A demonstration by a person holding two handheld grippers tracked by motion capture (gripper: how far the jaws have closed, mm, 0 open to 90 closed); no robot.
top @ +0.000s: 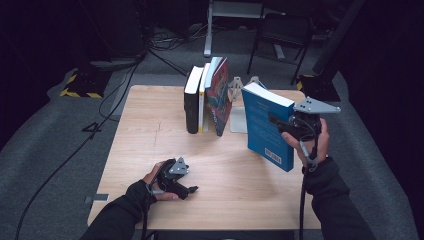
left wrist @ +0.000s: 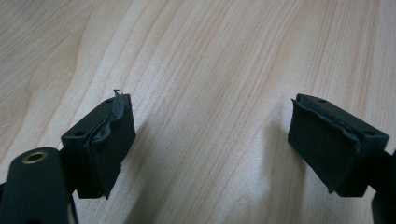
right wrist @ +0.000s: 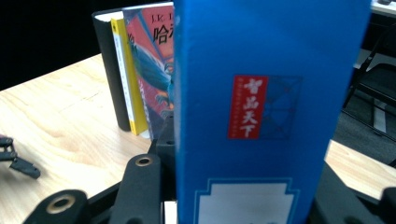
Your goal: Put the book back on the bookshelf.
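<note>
A thick blue book hangs upright above the right side of the wooden table, with my right gripper shut on it; its spine faces the right gripper view's camera. To its left stand three books: a black one, a yellow-spined one and a red illustrated one that leans against them. My left gripper rests on the table near the front left. Its jaws stand open with bare wood between the pads.
A metal bookend stands behind the books, with a pale flat base on the table. Chairs and cables lie on the dark floor beyond the table's far edge. Bare wood spans the middle between both hands.
</note>
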